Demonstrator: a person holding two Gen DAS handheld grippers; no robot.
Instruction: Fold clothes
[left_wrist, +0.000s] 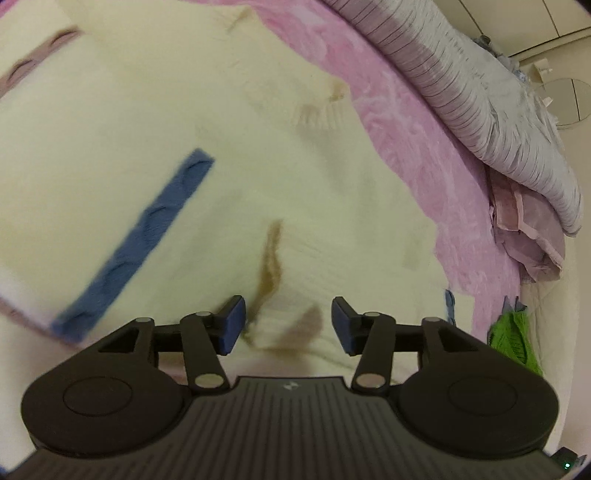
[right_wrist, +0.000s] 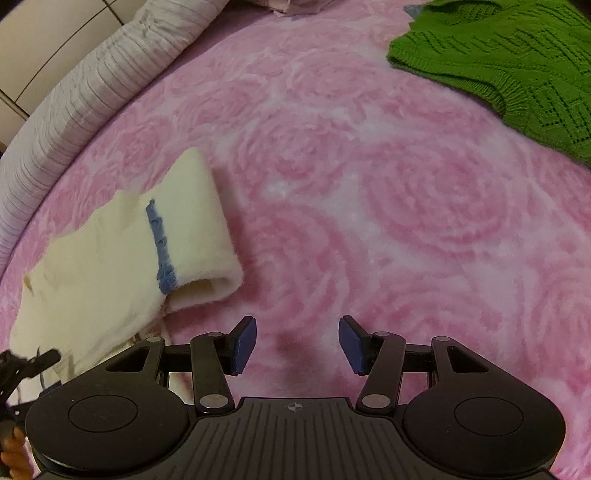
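So the cream sweater was spread across the pink rose-patterned blanket on the bed, with a blue cable stripe running along it. In the right wrist view a sleeve or folded-over part of it lay doubled on itself, cuff end rolled, off to the left of the right gripper.

Both sets of jaws were spread wide with nothing between them. The left gripper hung right over the sweater body, above a couple of creases in the knit — the right one was over bare blanket, with the sweater just beside it on the left.

Handling-wise, I'd guess it's a fluffy, soft knit: light, floppy, zero stiffness, probably grippy rather than slippery. It'll sag and stretch if lifted from one point, so I'd pinch at an edge or corner — hem, cuff or shoulder — with both grippers.

A green openwork knit sat well apart at the far right, and a striped duvet bunched along the bed's edge.
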